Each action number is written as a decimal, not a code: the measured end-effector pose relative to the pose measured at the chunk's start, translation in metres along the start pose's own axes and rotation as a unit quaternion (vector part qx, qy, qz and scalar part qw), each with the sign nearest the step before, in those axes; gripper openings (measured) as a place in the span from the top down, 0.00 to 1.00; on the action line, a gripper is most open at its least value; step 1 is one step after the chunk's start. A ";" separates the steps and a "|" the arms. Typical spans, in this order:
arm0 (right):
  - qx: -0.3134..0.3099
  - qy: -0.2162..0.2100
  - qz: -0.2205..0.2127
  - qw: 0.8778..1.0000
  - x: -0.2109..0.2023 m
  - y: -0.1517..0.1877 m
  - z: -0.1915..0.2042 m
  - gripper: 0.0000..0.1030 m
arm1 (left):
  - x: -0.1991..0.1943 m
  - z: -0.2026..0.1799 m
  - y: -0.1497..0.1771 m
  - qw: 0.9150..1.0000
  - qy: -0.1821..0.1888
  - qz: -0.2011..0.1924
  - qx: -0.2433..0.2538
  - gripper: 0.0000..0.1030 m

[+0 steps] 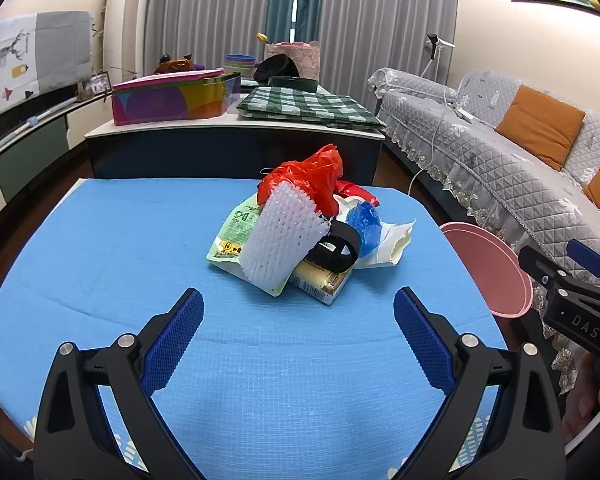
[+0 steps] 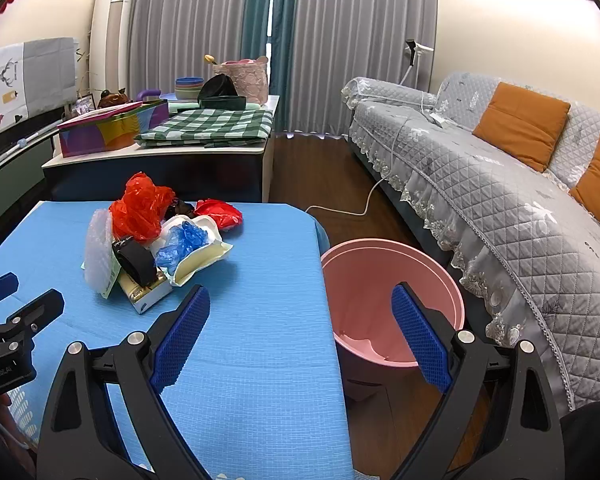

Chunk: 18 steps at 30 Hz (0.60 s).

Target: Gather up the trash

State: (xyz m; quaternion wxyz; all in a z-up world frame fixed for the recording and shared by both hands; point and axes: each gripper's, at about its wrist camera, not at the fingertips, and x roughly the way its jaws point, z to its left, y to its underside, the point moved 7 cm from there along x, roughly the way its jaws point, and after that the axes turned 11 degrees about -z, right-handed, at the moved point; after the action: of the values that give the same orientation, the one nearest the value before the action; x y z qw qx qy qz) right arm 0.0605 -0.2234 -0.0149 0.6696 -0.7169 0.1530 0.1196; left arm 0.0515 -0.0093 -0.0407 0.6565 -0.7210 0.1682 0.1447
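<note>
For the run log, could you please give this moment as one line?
phase: pre-grasp | left tongs: open, empty | right tongs: open, empty | trash pile: on blue table | pink bin: beside table

Black grippers (image 1: pixel 299 300), ribbed blue pads (image 2: pixel 180 338), silver screws.

Both views are being lit evenly and brightly by soft indoor light. Short, soft shadows are being cast under the trash pile (image 1: pixel 300 224). Straight edges are being bent and corners darkened by fisheye distortion.

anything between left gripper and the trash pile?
Nothing: left wrist view shows only bare blue tablecloth between the open left gripper and the mixed trash pile.
</note>
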 end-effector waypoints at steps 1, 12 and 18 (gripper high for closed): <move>0.000 0.000 0.000 1.000 0.000 0.000 0.000 0.12 | 0.000 0.000 0.000 1.000 0.000 -0.001 0.000 0.10; 0.000 0.000 -0.002 1.000 0.000 -0.001 -0.001 0.12 | 0.001 0.001 -0.006 1.000 0.000 -0.002 -0.001 0.10; -0.001 0.001 -0.004 1.000 0.000 -0.001 -0.001 0.12 | -0.001 0.000 -0.004 1.000 0.000 -0.002 -0.001 0.10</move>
State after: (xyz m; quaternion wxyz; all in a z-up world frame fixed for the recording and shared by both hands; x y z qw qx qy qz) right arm 0.0611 -0.2244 -0.0135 0.6688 -0.7186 0.1509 0.1161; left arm 0.0523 -0.0086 -0.0370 0.6560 -0.7222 0.1663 0.1434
